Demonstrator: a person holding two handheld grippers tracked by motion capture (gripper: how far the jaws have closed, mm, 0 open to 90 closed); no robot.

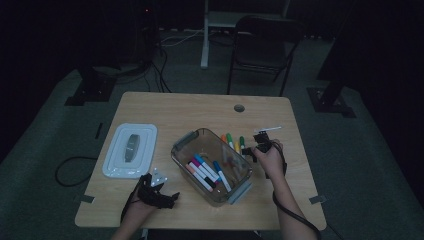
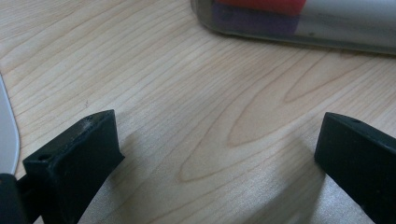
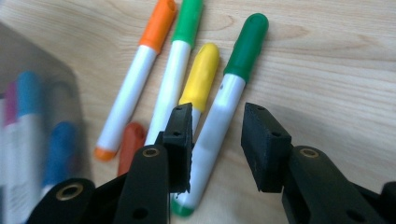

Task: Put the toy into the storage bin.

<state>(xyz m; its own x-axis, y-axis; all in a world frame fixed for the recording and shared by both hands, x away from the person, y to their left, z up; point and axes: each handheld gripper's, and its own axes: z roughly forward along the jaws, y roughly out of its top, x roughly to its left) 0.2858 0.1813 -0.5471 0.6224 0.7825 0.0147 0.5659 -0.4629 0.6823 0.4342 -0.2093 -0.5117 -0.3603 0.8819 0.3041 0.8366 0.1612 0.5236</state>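
A clear plastic container (image 1: 186, 140) holding several markers (image 1: 207, 172) stands in the middle of the wooden table (image 1: 200, 107). More markers (image 1: 233, 142) lie on the table to its right. My right gripper (image 1: 256, 146) hangs low over them. In the right gripper view its jaws (image 3: 217, 140) straddle the white barrel of the dark green marker (image 3: 236, 84) with a gap at one pad. Beside it lie a yellow (image 3: 201, 74), a light green (image 3: 176, 79) and an orange marker (image 3: 140, 74). My left gripper (image 1: 169, 198) (image 2: 219, 144) stands open over bare wood near the container's corner (image 2: 299, 28).
The container's white lid (image 1: 131, 150) lies flat at the table's left; its edge (image 2: 7, 140) shows in the left gripper view. A small red-orange marker (image 3: 130, 144) lies next to the container wall (image 3: 42, 88). A dark chair (image 1: 260, 45) stands beyond the table's far edge.
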